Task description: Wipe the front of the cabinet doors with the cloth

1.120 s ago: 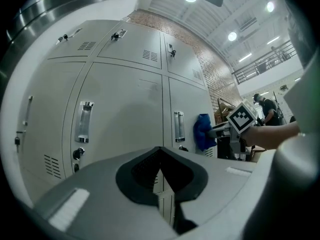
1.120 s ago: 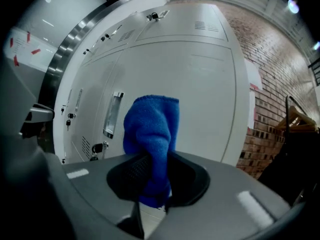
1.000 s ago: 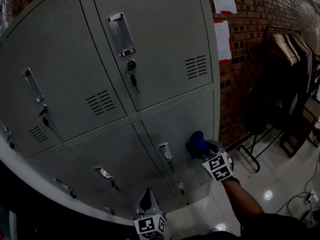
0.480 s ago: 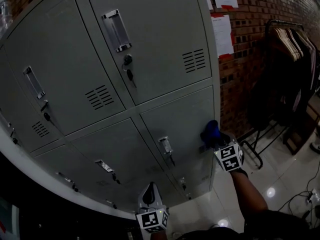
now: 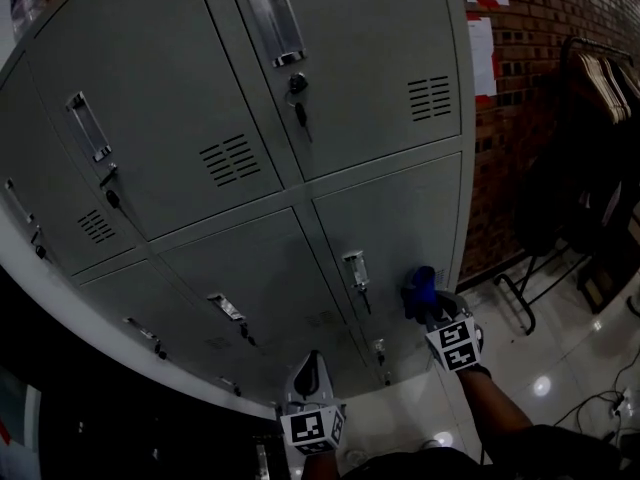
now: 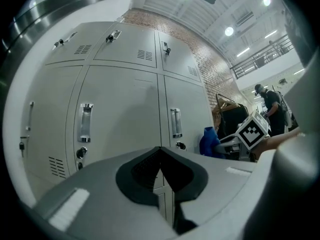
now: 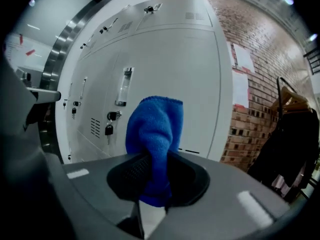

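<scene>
Two grippers, head view: the left gripper (image 5: 311, 370) sits at 6 o'clock and the right gripper (image 5: 428, 308) at 4 o'clock, well apart from each other.
Cloth, head view: the blue cloth (image 5: 420, 286) sticks out of the right gripper's tip, over the lower right door (image 5: 395, 218) of the grey cabinet (image 5: 150, 168), near that door's right edge. Whether it touches the metal cannot be told.
Surroundings, head view: a key (image 5: 298, 113) hangs from the upper right door (image 5: 370, 58) at 12 o'clock. A brick wall (image 5: 520, 118) with paper sheets (image 5: 482, 43) is at 2 o'clock, a clothes rack (image 5: 585, 168) at 3 o'clock, and a shiny floor (image 5: 545, 378) at 5 o'clock.
Left jaws, left gripper view: they are together at 6 o'clock, their tips meeting in a thin line. They point at the cabinet doors but stand apart from them.
Right side, left gripper view: the cloth (image 6: 209, 143) shows at 3 o'clock in front of a door, with the right gripper's marker cube (image 6: 252, 131) just beside it.
Background, left gripper view: a person (image 6: 272, 104) stands far off at 2 o'clock.
Right jaws, right gripper view: they are clamped on the cloth (image 7: 155, 134), which rises bunched from 6 o'clock to the centre.
Door, right gripper view: the pale door front fills the middle behind the cloth. A handle (image 7: 124, 86) is at 10 o'clock, a hanging key at 9 o'clock, and the brick wall at 3 o'clock.
</scene>
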The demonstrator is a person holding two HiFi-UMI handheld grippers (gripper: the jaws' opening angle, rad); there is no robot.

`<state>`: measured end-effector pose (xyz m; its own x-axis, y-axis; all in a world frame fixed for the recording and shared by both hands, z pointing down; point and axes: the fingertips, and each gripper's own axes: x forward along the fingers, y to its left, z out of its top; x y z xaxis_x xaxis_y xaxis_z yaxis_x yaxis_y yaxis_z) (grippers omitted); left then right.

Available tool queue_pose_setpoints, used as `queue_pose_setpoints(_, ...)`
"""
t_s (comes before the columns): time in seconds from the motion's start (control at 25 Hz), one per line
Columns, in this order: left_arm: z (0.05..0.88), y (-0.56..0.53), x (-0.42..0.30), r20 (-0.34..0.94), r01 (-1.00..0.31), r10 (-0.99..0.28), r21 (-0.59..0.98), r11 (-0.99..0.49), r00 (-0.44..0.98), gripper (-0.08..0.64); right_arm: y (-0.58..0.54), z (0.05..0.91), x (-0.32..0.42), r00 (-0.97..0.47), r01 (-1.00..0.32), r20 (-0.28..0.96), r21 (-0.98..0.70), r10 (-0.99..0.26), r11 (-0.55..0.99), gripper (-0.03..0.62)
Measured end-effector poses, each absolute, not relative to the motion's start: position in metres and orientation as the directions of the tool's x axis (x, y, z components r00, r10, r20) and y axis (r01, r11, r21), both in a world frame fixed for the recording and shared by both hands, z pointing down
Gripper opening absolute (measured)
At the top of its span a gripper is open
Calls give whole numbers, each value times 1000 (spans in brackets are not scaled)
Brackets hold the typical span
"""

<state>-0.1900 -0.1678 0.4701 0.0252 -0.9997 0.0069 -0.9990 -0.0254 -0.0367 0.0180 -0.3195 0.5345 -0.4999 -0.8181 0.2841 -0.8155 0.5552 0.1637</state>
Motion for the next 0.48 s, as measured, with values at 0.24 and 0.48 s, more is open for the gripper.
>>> queue_pose_setpoints(0.24, 477, -159, -213, 12, -1000, -1000, -30, 8, -9, 16, -293, 552, -40, -592, -740, 319, 149, -740, 656, 75)
queue_pose_setpoints(0.48, 477, -153, -229, 17, -999, -999, -21, 33, -33, 16, -288, 566, -105, -653, -668, 348, 154, -673, 728, 75)
